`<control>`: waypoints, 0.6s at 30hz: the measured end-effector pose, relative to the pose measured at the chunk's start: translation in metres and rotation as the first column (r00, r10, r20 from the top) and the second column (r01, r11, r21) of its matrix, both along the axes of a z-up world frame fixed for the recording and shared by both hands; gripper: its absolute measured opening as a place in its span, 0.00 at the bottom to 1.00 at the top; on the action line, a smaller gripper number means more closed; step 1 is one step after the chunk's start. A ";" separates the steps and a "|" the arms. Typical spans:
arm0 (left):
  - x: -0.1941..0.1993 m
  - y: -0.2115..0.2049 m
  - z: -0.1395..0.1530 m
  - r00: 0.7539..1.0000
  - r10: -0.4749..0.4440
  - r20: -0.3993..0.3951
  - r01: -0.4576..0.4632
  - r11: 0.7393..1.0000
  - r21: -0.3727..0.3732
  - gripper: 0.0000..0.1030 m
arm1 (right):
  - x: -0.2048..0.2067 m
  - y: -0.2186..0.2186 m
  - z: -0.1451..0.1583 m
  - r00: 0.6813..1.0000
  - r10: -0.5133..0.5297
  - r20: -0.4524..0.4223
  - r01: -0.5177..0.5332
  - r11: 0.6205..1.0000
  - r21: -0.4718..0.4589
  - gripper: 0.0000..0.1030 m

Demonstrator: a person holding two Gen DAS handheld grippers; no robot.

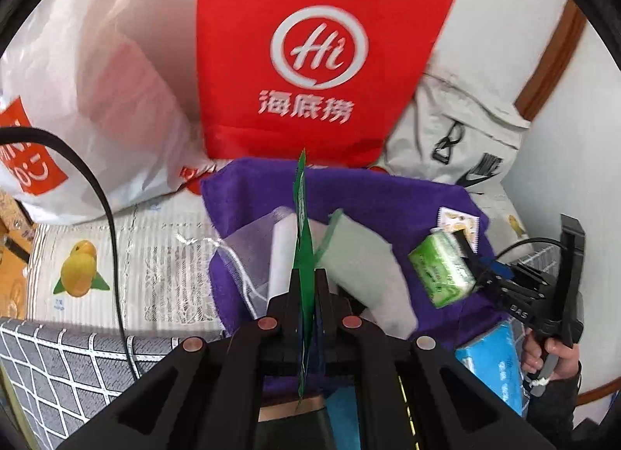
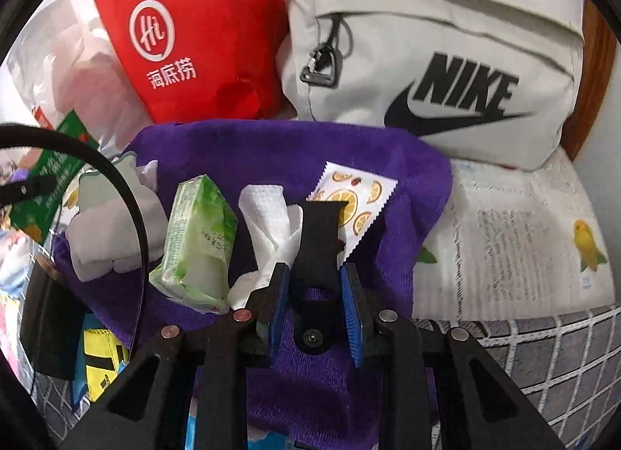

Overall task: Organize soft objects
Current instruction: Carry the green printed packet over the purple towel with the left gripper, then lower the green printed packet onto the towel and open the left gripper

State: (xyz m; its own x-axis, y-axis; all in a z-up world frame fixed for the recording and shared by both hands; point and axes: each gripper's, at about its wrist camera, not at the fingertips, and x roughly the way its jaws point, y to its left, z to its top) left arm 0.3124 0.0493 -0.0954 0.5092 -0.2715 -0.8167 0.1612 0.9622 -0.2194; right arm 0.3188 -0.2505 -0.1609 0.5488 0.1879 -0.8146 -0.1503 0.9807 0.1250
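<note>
The left gripper [image 1: 306, 275] is clamped on a flat green packet [image 1: 302, 217], held edge-on above the purple towel [image 1: 388, 194]. The right gripper [image 2: 315, 287] stands with its blue pads apart, nothing pressed between them; a black strap piece [image 2: 316, 240] lies in the gap. On the towel, a green tissue pack [image 2: 198, 240] sits at nine o'clock from that gripper, a folded white cloth [image 2: 271, 217] at eleven, an orange-slice sachet [image 2: 361, 198] at one. The red Haidilao bag [image 2: 186, 31] and grey Nike bag [image 2: 446, 62] rest beyond.
</note>
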 end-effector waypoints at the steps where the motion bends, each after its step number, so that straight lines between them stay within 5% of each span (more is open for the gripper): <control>1: 0.003 0.001 -0.003 1.000 0.009 -0.015 -0.009 1.000 0.005 0.05 | 0.001 -0.001 -0.002 1.000 0.000 -0.007 0.000 1.000 0.010 0.27; 12: 0.022 -0.003 -0.023 0.996 0.065 -0.056 -0.058 0.991 0.119 0.05 | -0.008 0.001 0.004 0.998 0.042 0.041 -0.043 0.999 0.019 0.49; 18: 0.031 -0.012 -0.039 0.994 0.042 -0.099 -0.027 0.989 0.149 0.08 | -0.014 0.009 0.007 0.996 0.064 0.064 -0.062 0.997 -0.040 0.49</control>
